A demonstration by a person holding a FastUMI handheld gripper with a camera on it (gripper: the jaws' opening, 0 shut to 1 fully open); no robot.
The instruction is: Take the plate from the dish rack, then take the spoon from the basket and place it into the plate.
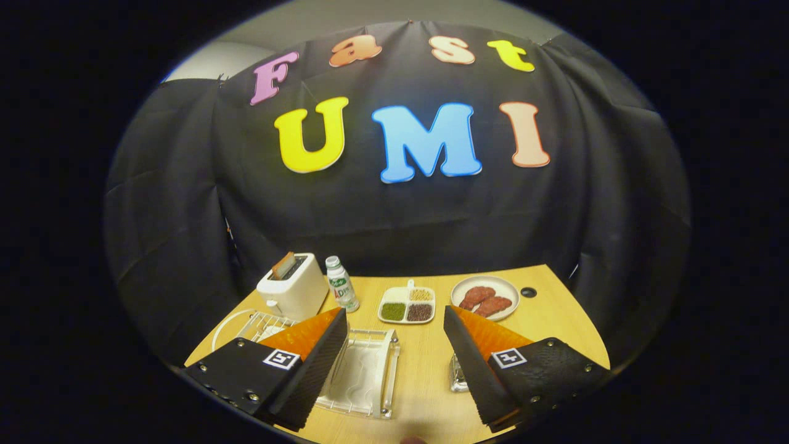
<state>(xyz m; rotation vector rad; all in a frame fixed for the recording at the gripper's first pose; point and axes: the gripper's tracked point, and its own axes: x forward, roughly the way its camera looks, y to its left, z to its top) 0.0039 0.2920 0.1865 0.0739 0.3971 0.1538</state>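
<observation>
Gripper [394, 345] hovering high over the wooden table [425, 382], fingers spread wide apart holding nothing, white dish rack [262, 325] with its plate [225, 327] peeking out just behind the left finger, toaster [294, 285] sitting beyond it

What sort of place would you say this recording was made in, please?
Probably a staged kitchen tabletop inside a cloth-walled booth, not a real kitchen. A wooden table carries a toaster, a plate of meat and a wire dish rack. The gripper hovers above with its jaws open.
</observation>
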